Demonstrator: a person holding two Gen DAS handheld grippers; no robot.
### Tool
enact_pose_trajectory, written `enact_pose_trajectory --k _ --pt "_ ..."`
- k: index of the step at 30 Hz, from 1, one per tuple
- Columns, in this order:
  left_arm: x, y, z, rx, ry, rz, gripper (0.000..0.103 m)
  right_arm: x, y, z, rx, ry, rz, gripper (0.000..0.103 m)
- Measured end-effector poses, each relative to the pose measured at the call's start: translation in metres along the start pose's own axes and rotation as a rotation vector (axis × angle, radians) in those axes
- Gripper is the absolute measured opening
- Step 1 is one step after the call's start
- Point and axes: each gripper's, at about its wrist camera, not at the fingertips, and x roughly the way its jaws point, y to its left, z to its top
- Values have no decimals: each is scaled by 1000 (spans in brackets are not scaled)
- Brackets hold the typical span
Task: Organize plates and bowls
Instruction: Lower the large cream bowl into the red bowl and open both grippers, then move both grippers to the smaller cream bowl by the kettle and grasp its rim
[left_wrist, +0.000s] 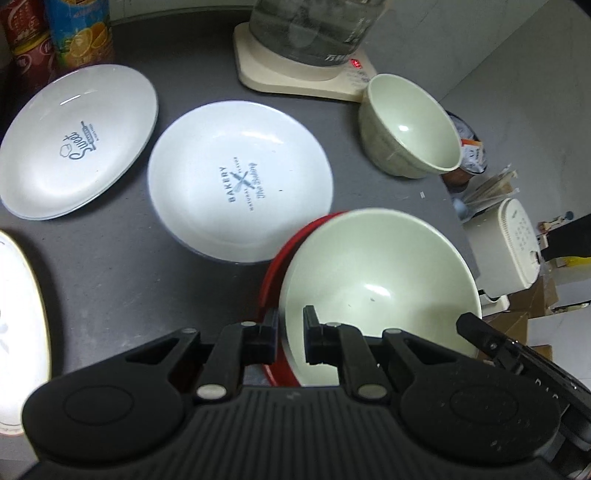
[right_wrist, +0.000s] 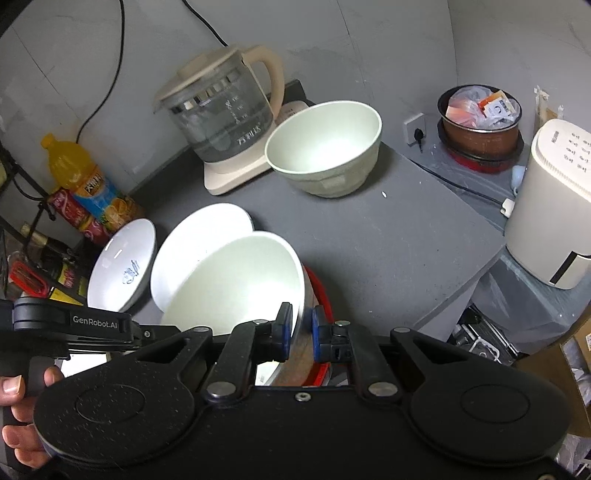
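Observation:
A pale green bowl (left_wrist: 380, 280) sits tilted over a red plate (left_wrist: 275, 258) at the near right of the grey table. My left gripper (left_wrist: 290, 332) is shut on the bowl's left rim. My right gripper (right_wrist: 301, 326) is shut on the same bowl's (right_wrist: 229, 284) right rim, with the red plate (right_wrist: 321, 295) beside it. A second green bowl (left_wrist: 410, 125) (right_wrist: 325, 147) stands by the kettle. A white "Bakery" plate (left_wrist: 240, 181) (right_wrist: 199, 236) and a white "Sweet" plate (left_wrist: 77, 140) (right_wrist: 122, 266) lie on the table.
A glass kettle (left_wrist: 314, 33) (right_wrist: 221, 114) on a cream base stands at the back. Drink bottles (left_wrist: 81, 33) (right_wrist: 85, 181) stand at the back left. A gold-rimmed white plate (left_wrist: 18, 325) lies at the left. A white appliance (right_wrist: 554, 203) and a pot (right_wrist: 480, 122) stand beyond the table's right edge.

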Motion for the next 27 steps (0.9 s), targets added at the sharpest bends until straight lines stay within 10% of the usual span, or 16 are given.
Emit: enact_pose_trajectory --k 12,17,22,27 --pt "-13 -5 16 54 5 -4 15 11 -1 1 -3 44 -30 12" --pt "-24 -11 28 79 -35 -14 34 2 -4 9 32 15 -26 54" --pt "-28 -21 39 91 -83 -20 58 -2 -8 18 62 -3 -20 68" --pt "-24 -29 50 112 -93 -27 61 -5 -15 28 107 -33 -24 70"
